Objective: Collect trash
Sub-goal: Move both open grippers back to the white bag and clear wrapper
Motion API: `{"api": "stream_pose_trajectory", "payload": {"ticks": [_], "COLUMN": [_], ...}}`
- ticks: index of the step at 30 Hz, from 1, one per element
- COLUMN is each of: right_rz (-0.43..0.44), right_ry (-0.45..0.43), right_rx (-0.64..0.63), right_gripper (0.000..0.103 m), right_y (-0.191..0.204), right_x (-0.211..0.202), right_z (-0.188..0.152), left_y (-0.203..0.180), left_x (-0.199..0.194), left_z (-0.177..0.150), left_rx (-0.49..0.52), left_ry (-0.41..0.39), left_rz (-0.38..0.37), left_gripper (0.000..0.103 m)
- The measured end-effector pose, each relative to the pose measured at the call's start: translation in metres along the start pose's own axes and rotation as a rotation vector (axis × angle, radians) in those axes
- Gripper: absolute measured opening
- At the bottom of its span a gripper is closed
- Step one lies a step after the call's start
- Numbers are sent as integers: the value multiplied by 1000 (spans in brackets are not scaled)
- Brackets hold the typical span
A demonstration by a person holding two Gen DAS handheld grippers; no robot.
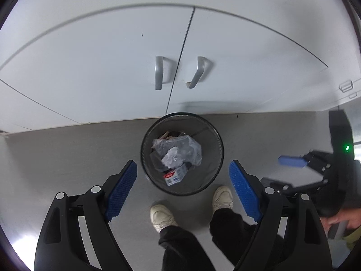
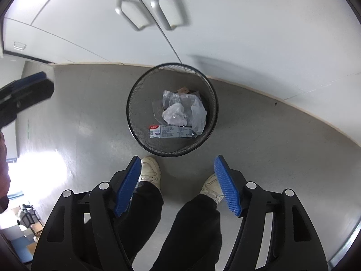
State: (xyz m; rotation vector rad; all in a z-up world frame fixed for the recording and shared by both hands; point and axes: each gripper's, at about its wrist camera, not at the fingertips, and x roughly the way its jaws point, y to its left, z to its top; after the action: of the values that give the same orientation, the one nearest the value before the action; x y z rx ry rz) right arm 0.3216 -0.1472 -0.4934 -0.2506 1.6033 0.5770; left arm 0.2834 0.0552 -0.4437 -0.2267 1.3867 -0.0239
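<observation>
A black wire-mesh waste bin (image 1: 216,140) (image 2: 135,94) stands on the grey floor against white cabinets. Inside lie crumpled clear plastic wrap (image 1: 178,150) (image 2: 183,108), a small white carton with a red label (image 1: 174,176) (image 2: 169,132) and some brown scraps. My left gripper (image 1: 182,169) is open and empty, held high above the bin's near side. My right gripper (image 2: 176,164) is open and empty, above the floor just in front of the bin. The right gripper also shows at the right of the left wrist view (image 1: 293,161).
White cabinet doors with two metal handles (image 1: 159,72) (image 2: 167,9) stand right behind the bin. The person's white shoes (image 1: 161,216) (image 2: 150,169) and black trousers are directly below, in front of the bin. Grey floor spreads left and right.
</observation>
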Motion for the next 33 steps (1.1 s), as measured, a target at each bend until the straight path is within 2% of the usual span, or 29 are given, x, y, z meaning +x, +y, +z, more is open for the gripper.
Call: {"api": "stream_pose_trajectory", "payload": {"ticks": [6,12,16,23,27,33], "right_rz": [-28,-50,-48,-69,-79,-93], "right_ry": [-68,-140,-163,-258,-331,-446], "right_rx": [-31,-28,-29,-43,-15,15], "right_gripper": [75,86,89,91,91,91], "right_y": [11,17,18,23,18,20], "right_x": [-70,-135,-167,-248,-303,-369], "right_z": [-5,-12,-19,-25,-22,-4], "left_y": [-7,-24,-34,-53,-62,-56], "left_x": [-64,-118,-144,-209,-257,-320], "left_z": [6,16,18,23,37,58], "left_rx": [29,16,-12,-73,-34,-75], "left_ry": [-13,-50,-78,-112,-167,-228], "left_rz": [69,83,71,25,52,50], "left_gripper": [84,85,85,85,85,85]}}
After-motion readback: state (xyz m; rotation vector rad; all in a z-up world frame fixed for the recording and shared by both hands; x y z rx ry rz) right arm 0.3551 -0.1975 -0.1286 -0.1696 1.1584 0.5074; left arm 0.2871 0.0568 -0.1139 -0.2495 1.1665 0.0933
